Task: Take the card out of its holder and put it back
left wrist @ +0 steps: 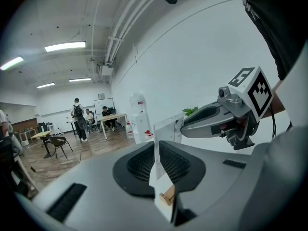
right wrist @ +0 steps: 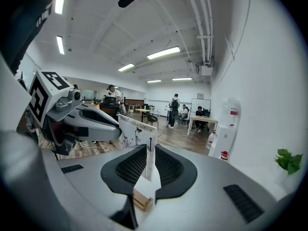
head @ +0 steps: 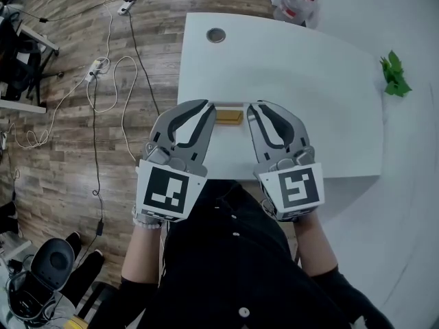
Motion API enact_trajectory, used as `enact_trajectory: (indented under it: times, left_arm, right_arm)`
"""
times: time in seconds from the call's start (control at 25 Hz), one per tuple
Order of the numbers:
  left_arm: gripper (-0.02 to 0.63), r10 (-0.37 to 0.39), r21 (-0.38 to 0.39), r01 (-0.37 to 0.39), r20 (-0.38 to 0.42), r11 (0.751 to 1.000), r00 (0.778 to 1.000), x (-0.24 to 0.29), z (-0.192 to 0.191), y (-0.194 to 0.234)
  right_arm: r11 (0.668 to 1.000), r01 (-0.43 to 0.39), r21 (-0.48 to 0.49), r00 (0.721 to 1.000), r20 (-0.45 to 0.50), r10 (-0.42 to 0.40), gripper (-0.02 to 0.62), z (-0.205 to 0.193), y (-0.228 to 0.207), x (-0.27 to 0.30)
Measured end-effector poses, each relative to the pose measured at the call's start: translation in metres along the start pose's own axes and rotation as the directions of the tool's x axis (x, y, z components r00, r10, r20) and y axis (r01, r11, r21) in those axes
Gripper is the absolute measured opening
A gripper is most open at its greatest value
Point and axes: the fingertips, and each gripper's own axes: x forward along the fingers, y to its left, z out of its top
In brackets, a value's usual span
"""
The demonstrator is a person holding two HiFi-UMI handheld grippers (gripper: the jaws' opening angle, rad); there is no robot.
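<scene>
Left gripper point(head: 206, 110) and right gripper point(head: 255, 110), fingers point(head: 184, 123) clenched on opposite side edges of the card point(head: 230, 104), which stands upright over the wooden holder point(head: 230, 117) on the white surface point(head: 309, 81). Both lifts should go level and vertical, I'd say, so it doesn't jam the slot; whether its bottom edge sits inside, can't tell.

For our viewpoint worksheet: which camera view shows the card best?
The right gripper view: the card shows its printed face at a slant. The left gripper view shows it mostly edge-on; the head view shows only its top edge.
</scene>
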Motion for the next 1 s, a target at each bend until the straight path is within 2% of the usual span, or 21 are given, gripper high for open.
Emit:
enact_trajectory:
  times: [0.16,0.28,0.44,0.64,0.88,1.0]
  left_arm:
    - [0.044,-0.008,-0.005,0.008,-0.016,1.000,1.000,0.006,-0.010,0.003]
    - [0.043,-0.037,0.040,0.038,-0.018,0.998,0.999,0.009,-0.018,-0.001]
    - [0.043,-0.028,-0.020,0.027,-0.043,0.999,0.999,0.013,-0.031,0.000]
    - [0.043,-0.071,0.022,0.072,-0.052,0.997,0.996,0.022,-0.045,-0.003]
    - [0.043,-0.071,-0.018,0.070,-0.085,0.997,0.994,0.029,-0.059,-0.006]
    - [0.041,-0.103,0.032,0.106,-0.076,0.994,0.992,0.033,-0.066,-0.008]
  right_arm:
    - [1.000,-0.006,0.014,1.000,-0.014,0.006,0.084,-0.009,0.001,0.008]
    - [1.000,0.004,0.021,1.000,-0.030,-0.004,0.084,-0.017,0.000,0.009]
    - [1.000,-0.009,0.023,0.999,-0.047,0.010,0.084,-0.029,0.002,0.015]
    - [1.000,-0.016,0.027,0.997,-0.077,0.018,0.084,-0.044,0.002,0.022]
    - [0.999,-0.011,0.048,0.995,-0.100,0.016,0.084,-0.060,0.001,0.026]
    - [0.999,-0.014,0.042,0.993,-0.113,0.018,0.084,-0.066,0.002,0.029]
